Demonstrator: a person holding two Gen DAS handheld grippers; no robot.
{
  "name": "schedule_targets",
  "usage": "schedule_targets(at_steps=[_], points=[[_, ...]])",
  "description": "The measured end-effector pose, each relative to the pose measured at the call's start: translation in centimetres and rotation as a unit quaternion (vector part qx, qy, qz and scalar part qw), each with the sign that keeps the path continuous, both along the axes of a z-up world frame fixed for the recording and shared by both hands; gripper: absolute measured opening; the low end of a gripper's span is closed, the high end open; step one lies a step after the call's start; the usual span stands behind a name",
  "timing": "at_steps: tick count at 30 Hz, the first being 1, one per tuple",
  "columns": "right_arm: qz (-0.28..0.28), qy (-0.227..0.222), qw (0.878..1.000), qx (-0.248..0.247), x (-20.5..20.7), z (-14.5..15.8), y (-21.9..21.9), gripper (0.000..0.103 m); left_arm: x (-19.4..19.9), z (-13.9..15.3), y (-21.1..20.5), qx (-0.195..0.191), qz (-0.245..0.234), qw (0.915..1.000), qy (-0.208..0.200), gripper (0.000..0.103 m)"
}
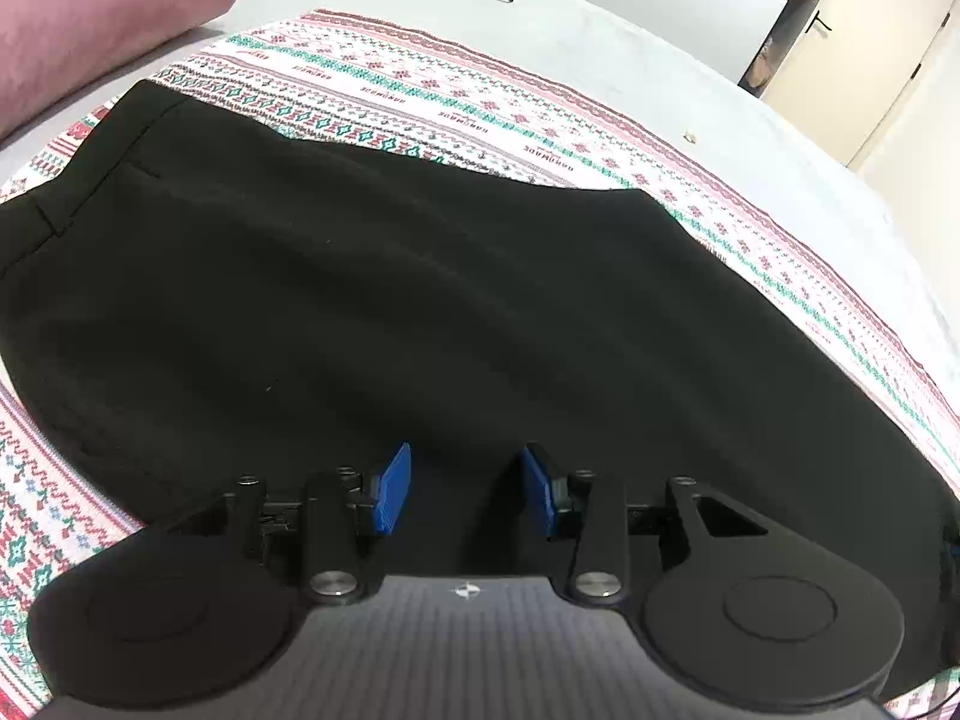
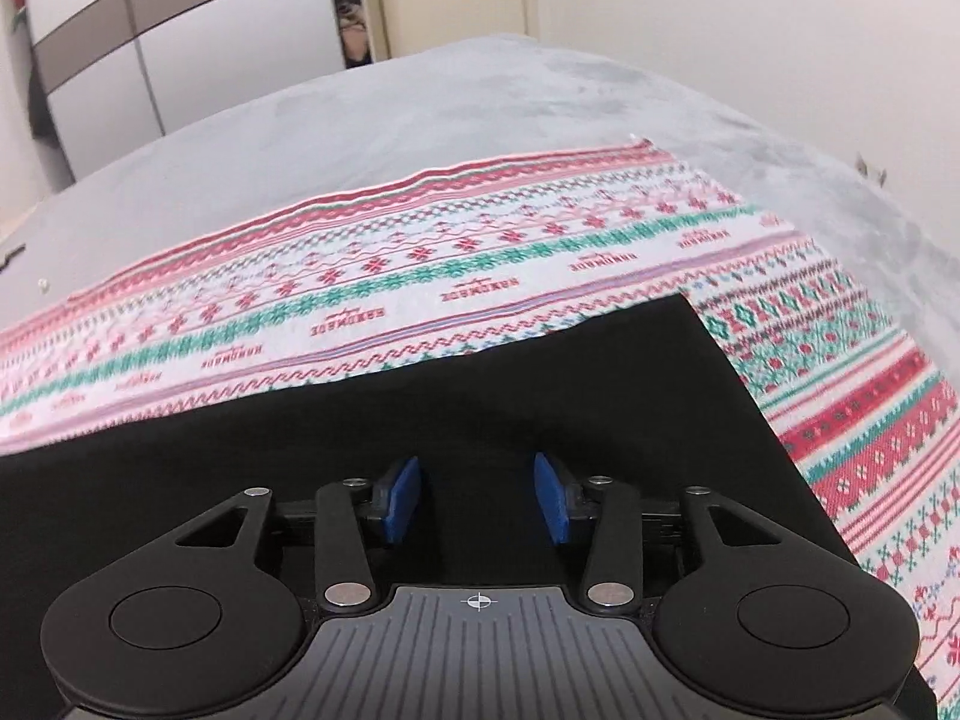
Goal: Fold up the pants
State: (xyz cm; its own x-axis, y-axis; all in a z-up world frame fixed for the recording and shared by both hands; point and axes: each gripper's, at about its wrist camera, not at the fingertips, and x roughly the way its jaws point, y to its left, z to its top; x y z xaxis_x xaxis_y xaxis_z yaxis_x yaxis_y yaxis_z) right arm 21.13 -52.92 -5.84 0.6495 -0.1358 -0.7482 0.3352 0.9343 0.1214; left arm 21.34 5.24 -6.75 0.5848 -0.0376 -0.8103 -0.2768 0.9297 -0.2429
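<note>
A: Where do your two grippers stand over the pants?

B: Your left gripper [image 1: 467,489] has its jaws parted, a clear gap between the blue pads [image 1: 393,492], and nothing is pinched there. The black pants [image 1: 384,300] lie flat directly beyond and beneath those jaws, spreading out to both sides of them. Whether the pad tips touch the fabric, you cannot tell from the left wrist view.

A: And the right one?

B: Your right gripper [image 2: 479,498] is also open, its blue pads [image 2: 403,501] apart with only black cloth showing in the gap. No fold is caught between them. The pants [image 2: 420,384] fill the space just ahead of the jaws; one squared corner of the garment sits ahead and to the right of them.

A: What are the pants lying on?

B: A patterned cloth [image 1: 480,96] with red and green bands, which shows beyond the pants' far edge in both views and to the right of your right jaws. That cloth rests on a grey bed cover [image 2: 360,126]. Far ahead and to the left of your left jaws there is a pink cushion [image 1: 102,18], well apart from the pants. A waistband seam shows at the left end of the garment, to the left of your left jaws.
</note>
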Motion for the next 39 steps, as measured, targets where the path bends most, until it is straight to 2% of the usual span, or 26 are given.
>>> schedule_targets(at_steps=[1,3,4,5,6,8,11,13,16,18,20,21,22,23,24,28,31,33,35,37,38,39], points=[[-0.008,0.015,1.0,-0.026,0.1,0.2,0.0,0.041,-0.1,0.1,0.0,-0.005,0.008,0.9999,-0.004,0.07],[-0.05,0.045,0.993,-0.099,0.0,0.5,-0.1,0.051,-0.8,0.6,0.2,-0.025,0.018,0.9993,-0.02,0.07],[-0.061,0.049,0.99,-0.116,0.0,0.6,-0.3,0.051,-1.1,0.8,0.2,-0.029,0.011,0.9992,-0.026,0.07],[-0.061,0.045,0.991,-0.106,-0.3,0.8,-0.5,0.051,-1.3,1.0,-0.1,-0.027,0.001,0.9992,-0.029,0.07],[-0.055,0.035,0.995,-0.074,-0.6,1.2,-0.5,0.051,-1.5,1.2,-0.2,-0.022,-0.005,0.9993,-0.031,0.07],[-0.013,0.02,1.0,-0.018,-0.7,2.2,1.1,0.05,-1.7,1.2,-0.2,-0.012,-0.008,0.9995,-0.03,0.07],[0.086,0.002,0.996,-0.024,-1.3,4.5,7.2,0.049,-1.5,0.7,0.6,-0.016,-0.01,0.9997,-0.015,0.07],[0.162,-0.017,0.986,-0.027,-2.9,5.8,12.3,0.054,-0.9,0.6,2.0,-0.024,0.005,0.9997,-0.008,0.07],[0.241,-0.013,0.969,-0.052,-5.6,5.7,18.6,0.062,-1.2,0.3,7.4,-0.039,0.088,0.9954,-0.005,0.07],[0.27,0.008,0.96,-0.076,-6.7,4.4,21.1,0.062,-2.0,-0.3,11.0,-0.079,0.133,0.9879,0.0,0.068],[0.265,0.04,0.961,-0.068,-6.9,2.9,21.6,0.062,-3.4,-0.7,13.9,-0.137,0.172,0.9756,0.002,0.06],[0.253,0.058,0.964,-0.054,-6.9,1.9,21.2,0.062,-4.1,-0.7,14.7,-0.145,0.182,0.9725,0.003,0.054],[0.24,0.055,0.969,-0.032,-7.1,1.1,20.5,0.063,-4.8,-0.6,15.3,-0.132,0.184,0.9739,0.003,0.049],[0.233,0.048,0.971,-0.016,-7.3,0.9,19.8,0.063,-5.2,-0.6,15.6,-0.116,0.182,0.9764,0.007,0.037],[0.227,0.05,0.973,-0.009,-7.4,1.0,19.3,0.063,-5.7,-0.6,15.9,-0.103,0.184,0.9775,0.012,0.031],[0.202,0.074,0.976,-0.028,-9.0,1.3,19.0,0.063,-7.3,-0.6,16.7,-0.09,0.188,0.9778,0.022,0.031],[0.204,0.101,0.971,-0.068,-9.9,1.7,20.0,0.063,-8.7,-0.3,16.5,-0.075,0.184,0.9798,0.02,0.031],[0.201,0.101,0.971,-0.078,-10.7,2.0,20.1,0.064,-9.1,-0.1,16.4,-0.077,0.19,0.9786,0.018,0.031],[0.176,0.077,0.98,-0.048,-11.8,1.2,19.4,0.065,-9.1,0.2,16.4,-0.096,0.2,0.975,0.019,0.031],[0.169,0.064,0.983,-0.035,-12.0,0.9,18.8,0.066,-9.7,0.9,16.8,-0.146,0.224,0.9637,0.008,0.034],[0.165,0.062,0.984,-0.034,-11.8,1.2,18.8,0.066,-10.1,1.4,16.9,-0.166,0.228,0.9595,-0.005,0.039],[0.157,0.04,0.986,-0.028,-12.0,1.9,18.6,0.066,-10.5,2.2,16.5,-0.171,0.219,0.9604,-0.021,0.045]])
